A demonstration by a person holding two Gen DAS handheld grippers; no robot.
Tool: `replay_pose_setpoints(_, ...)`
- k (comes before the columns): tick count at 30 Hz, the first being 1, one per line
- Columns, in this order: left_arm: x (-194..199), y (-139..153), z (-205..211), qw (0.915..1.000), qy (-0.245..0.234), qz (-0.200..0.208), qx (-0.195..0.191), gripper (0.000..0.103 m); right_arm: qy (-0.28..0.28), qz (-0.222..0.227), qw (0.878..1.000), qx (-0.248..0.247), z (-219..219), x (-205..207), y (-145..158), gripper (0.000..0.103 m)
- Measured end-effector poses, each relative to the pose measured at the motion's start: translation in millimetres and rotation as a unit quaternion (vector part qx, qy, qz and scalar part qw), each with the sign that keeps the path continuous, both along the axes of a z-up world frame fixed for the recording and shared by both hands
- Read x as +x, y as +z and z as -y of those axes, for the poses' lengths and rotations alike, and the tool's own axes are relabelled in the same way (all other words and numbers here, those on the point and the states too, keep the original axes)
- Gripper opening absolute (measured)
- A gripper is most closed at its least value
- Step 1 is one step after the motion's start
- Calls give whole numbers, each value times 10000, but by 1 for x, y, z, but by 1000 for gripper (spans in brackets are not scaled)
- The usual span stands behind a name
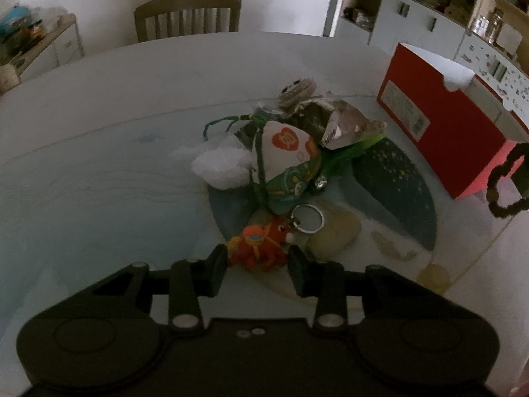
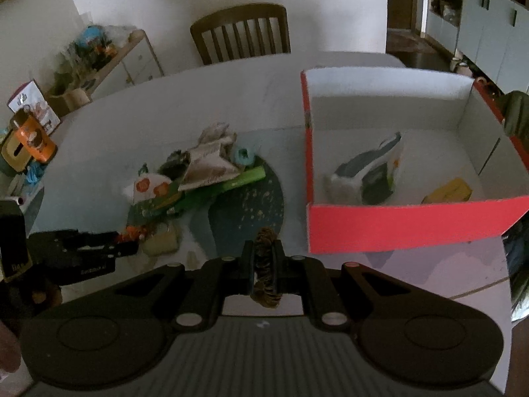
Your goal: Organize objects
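- Right gripper (image 2: 264,266): fingers (image 2: 246,264) were found clamped on a brown beaded bracelet (image 2: 265,284), which was held upright between them, one end of the loop showing above the tips and the other below. In the left wrist view the same bracelet (image 1: 506,182) was seen hanging in the air just in front of the red box's near corner.
- Left gripper (image 1: 258,264): fingers (image 1: 216,273) were set apart on either side of an orange crab keyring (image 1: 261,244). Whether the pads pressed on it could not be told; a narrow gap appeared on each side.
- Keyring's metal ring (image 1: 309,218): recorded lying just beyond the crab, beside a pale yellow lump (image 1: 334,231).
- Pile (image 1: 291,152): a triangular cloth pouch, crumpled foil wrapper, white fluffy item and green cord were heaped together on a dark round mat (image 1: 396,178) on the bench (image 1: 99,165).
- Red box (image 2: 396,228): stood open to the right of the pile, well apart from it; a grey-white pouch (image 2: 370,178) and a yellow item (image 2: 449,192) were already lodged inside.
- Step in hand, as judged: the bracelet was being carried to the box while the crab was being lined up for pickup.
- Next move, as judged: the right gripper would need to be brought over the box's near wall and opened above the floor; the left fingers would need to be closed on the crab's body, the loose ring being kept from snagging.
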State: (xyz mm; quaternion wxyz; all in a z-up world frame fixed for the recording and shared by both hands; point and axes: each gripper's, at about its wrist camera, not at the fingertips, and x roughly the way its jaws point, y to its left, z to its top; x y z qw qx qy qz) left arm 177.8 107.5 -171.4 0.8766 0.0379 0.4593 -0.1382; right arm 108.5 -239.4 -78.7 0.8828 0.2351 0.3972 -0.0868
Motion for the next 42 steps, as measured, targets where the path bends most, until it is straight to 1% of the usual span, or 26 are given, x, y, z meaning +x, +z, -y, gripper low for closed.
replay_pose_setpoints(4,-5,13,-7,9995,282,10,-142,38,-47,125,9999,5,15,-3,10,9)
replay_pose_setpoints(9,-13,38,-9,9974,569,92,-425,38,-118,265,9996,53,42,-7,16,9)
replay_pose_setpoints(12,-19,56,-2,9967,586,229,-517,38,-190,336,9992,35,58,-8,19,9)
replay_pose_setpoints(16,-21,80,17,9960,522,393,-608,37,-302,466,9984,71,85,-10,20,9)
replay_pose_setpoints(20,-20,101,44,9955,340,591,-650,37,-407,636,9971,36,110,-10,23,9)
replay_pose_setpoints(24,-16,120,72,9941,178,722,-789,37,-490,744,9960,-58,137,-9,22,9)
replay_pose_setpoints(28,-6,142,106,9915,-92,890,-947,37,-547,649,9964,10,167,-6,9,9)
replay_pose_setpoints(31,3,153,136,9893,-346,976,-1025,37,-598,516,9968,80,187,-5,-6,9)
replay_pose_setpoints(35,15,157,183,9866,-751,1012,-1040,37,-625,316,9975,74,207,-3,-24,9)
replay_pose_setpoints(39,25,149,230,9835,-1138,922,-1061,37,-664,135,9977,-15,220,-1,-40,9)
replay_pose_setpoints(42,30,142,262,9810,-1418,826,-1036,37,-684,120,9976,6,227,1,-45,9)
